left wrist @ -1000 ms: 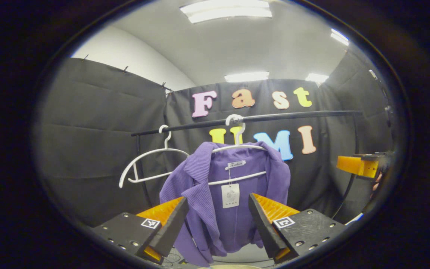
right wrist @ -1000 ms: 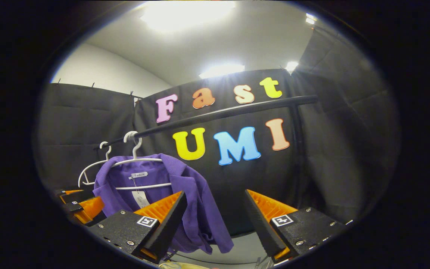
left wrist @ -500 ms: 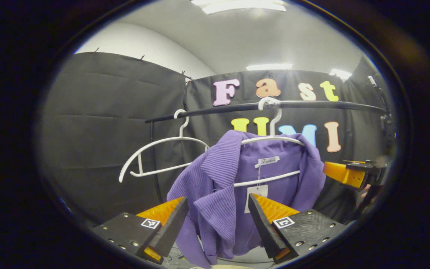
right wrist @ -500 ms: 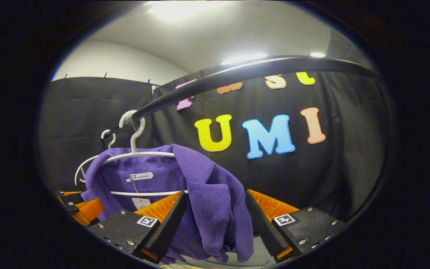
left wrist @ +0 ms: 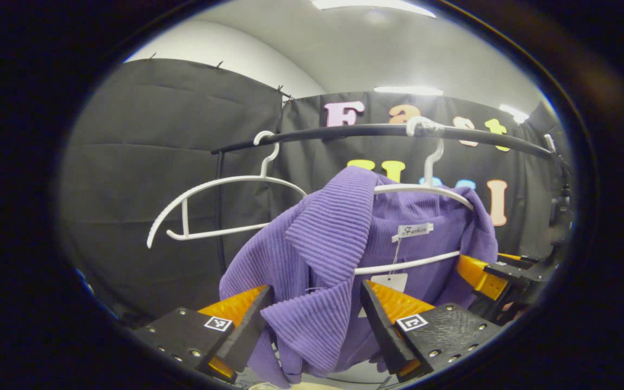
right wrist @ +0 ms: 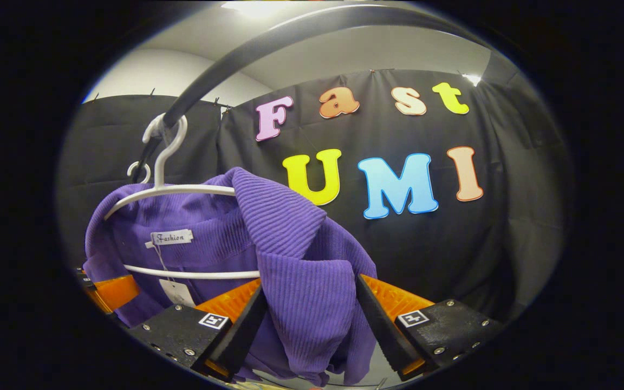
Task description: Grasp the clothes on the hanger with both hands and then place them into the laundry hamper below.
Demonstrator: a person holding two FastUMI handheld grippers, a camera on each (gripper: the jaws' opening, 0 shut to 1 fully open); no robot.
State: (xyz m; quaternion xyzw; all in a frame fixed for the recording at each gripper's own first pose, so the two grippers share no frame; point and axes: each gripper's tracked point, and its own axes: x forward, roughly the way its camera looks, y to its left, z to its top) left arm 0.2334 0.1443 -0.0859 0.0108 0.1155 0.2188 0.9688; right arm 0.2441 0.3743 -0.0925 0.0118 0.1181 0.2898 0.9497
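Note:
A purple ribbed knit top (left wrist: 323, 244) hangs on a white hanger (left wrist: 426, 189) hooked over a black rail (left wrist: 344, 131). In the left gripper view my left gripper (left wrist: 314, 314) stands open, with the top's near lapel between its spread fingers. The other gripper (left wrist: 488, 273) shows at the garment's far edge. In the right gripper view the purple top (right wrist: 290, 254) hangs from its white hanger (right wrist: 171, 189), and my right gripper (right wrist: 309, 317) is open with the other front edge of the top between its fingers. The left gripper (right wrist: 109, 292) peeks out at the lower left.
An empty white hanger (left wrist: 209, 189) hangs on the same rail to the left of the garment. The rail (right wrist: 268, 43) passes close overhead in the right gripper view. Black cloth walls close in the back and sides. A pale rim (left wrist: 290, 385) shows at the very bottom.
Both grippers have moved in toward the top, which now looks larger. Each front edge of the top now lies between a pair of open fingers. The rail has risen overhead.

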